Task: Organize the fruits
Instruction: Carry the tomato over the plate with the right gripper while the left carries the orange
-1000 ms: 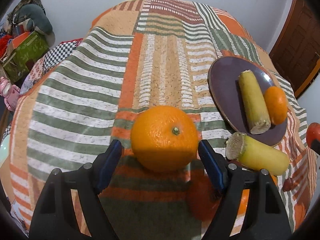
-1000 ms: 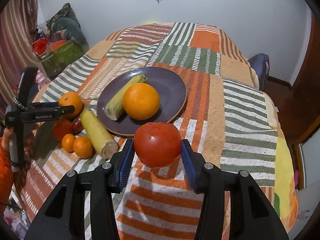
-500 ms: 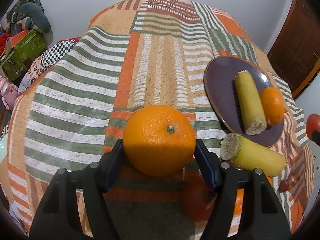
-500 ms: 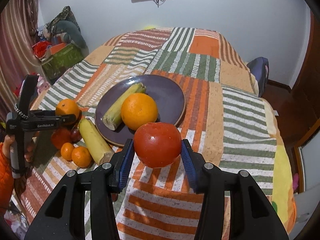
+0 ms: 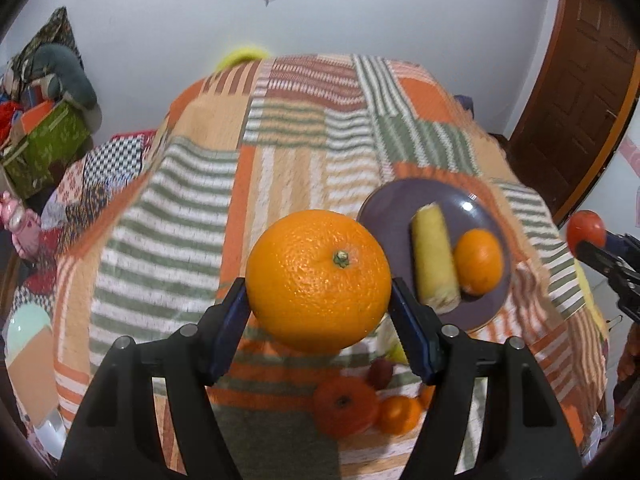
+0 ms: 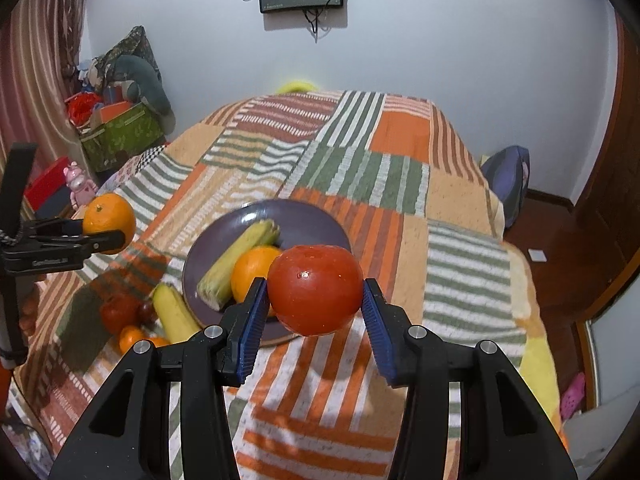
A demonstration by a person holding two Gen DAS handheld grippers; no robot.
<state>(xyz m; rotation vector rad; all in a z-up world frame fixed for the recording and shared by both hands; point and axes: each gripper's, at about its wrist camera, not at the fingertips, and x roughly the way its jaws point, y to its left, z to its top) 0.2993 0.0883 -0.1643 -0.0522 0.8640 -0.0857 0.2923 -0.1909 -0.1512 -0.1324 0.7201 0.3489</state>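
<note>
At frame centre, the left gripper [image 5: 319, 312] pinches an orange [image 5: 318, 280]; the right gripper [image 6: 315, 312] pinches a tomato [image 6: 315, 289]. Both hang over the plate [image 6: 312, 220], which is crowded, so either fruit could roll off on landing.

A patchwork striped bedspread [image 6: 400, 184] covers the bed, carrying a purple plate [image 6: 316, 220], a corn cob [image 6: 174, 312] and small loose fruit [image 5: 346, 404].

The tomato [image 6: 315, 289] hides the near rim of the purple plate [image 6: 304, 222] and part of the plated orange [image 6: 250, 270]. In the left wrist view, the loose fruit [image 5: 346, 404] is motion-blurred, partly covered by the held orange [image 5: 318, 280].
</note>
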